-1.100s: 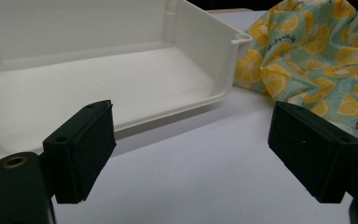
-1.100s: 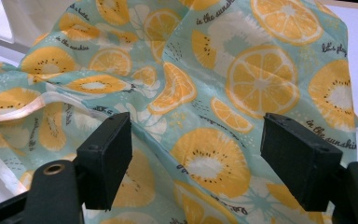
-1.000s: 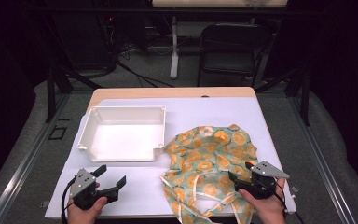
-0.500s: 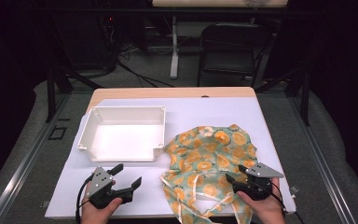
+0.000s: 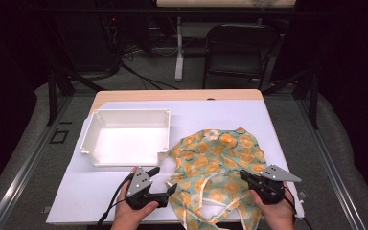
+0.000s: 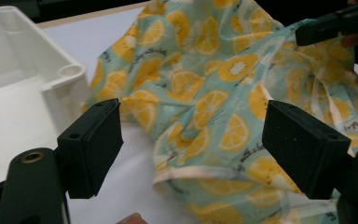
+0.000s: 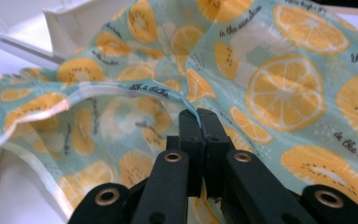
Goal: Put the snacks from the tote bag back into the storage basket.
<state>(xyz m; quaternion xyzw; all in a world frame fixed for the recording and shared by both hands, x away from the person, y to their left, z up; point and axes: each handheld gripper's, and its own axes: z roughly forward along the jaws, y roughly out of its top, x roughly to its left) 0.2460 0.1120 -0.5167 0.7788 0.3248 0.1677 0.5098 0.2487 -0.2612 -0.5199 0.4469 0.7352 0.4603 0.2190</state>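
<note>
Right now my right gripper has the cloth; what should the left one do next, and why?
Probably ease the left gripper forward and close on the lemon-print cloth. Its jaws stand wide open with the cloth's near hem between them, ungripped, while the right gripper is shut on a fold, so one side remains loose on the table beside the white tray.

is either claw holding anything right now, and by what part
The right claw is shut on a raised fold of the lemon-print cloth. The left claw is open, holding nothing.
</note>
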